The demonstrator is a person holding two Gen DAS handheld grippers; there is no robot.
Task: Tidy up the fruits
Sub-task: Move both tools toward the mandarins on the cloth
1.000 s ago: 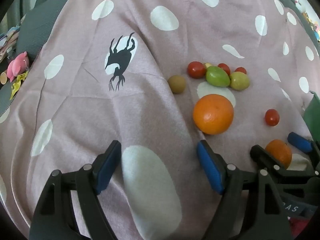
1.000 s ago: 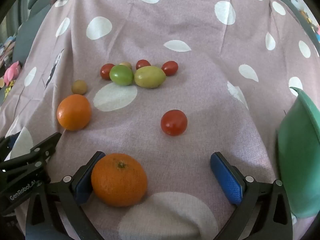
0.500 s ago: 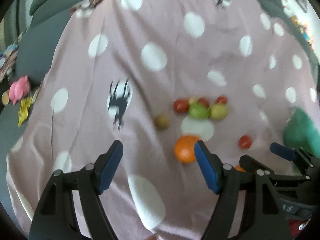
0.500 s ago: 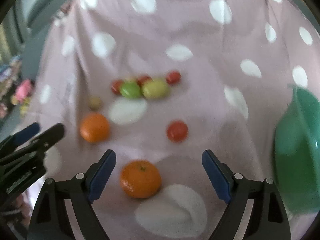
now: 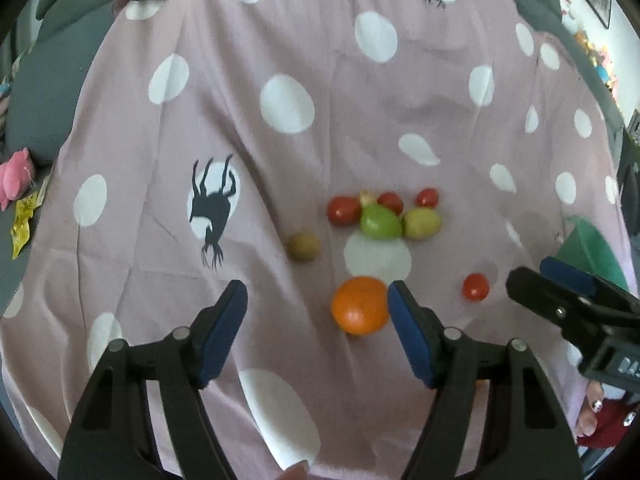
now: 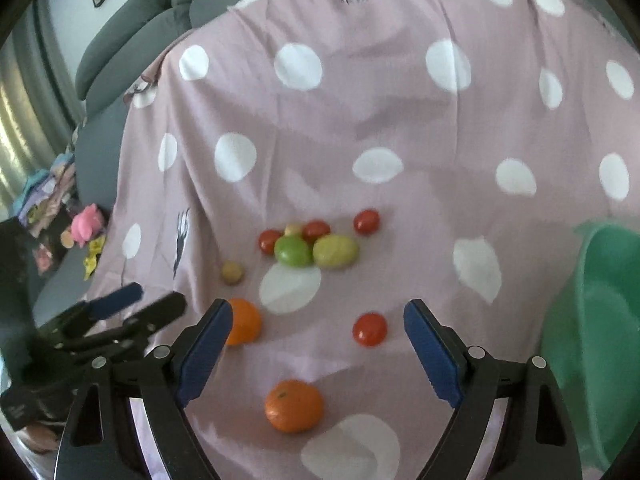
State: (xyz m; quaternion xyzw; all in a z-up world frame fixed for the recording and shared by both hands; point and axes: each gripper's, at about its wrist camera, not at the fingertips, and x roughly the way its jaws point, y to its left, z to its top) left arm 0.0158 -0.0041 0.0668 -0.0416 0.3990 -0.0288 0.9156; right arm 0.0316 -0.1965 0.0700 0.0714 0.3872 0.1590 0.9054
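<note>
Fruits lie on a pink polka-dot cloth. An orange sits just ahead of my open, empty left gripper, near its right finger. A second orange lies below my open, empty right gripper. A lone red tomato lies between the right fingers. A cluster with a green fruit, a yellow-green fruit and small red tomatoes sits farther back, and a small brown fruit lies to its left. A green bowl stands at the right.
The cloth covers a grey sofa. A pink soft toy and yellow wrappers lie on the left beside the cloth. The other gripper shows at each view's side, the left one in the right wrist view.
Both grippers have pulled up and back from the cloth, so the fruits look smaller and farther. The second orange has left the right gripper's left finger. Both stay open.
</note>
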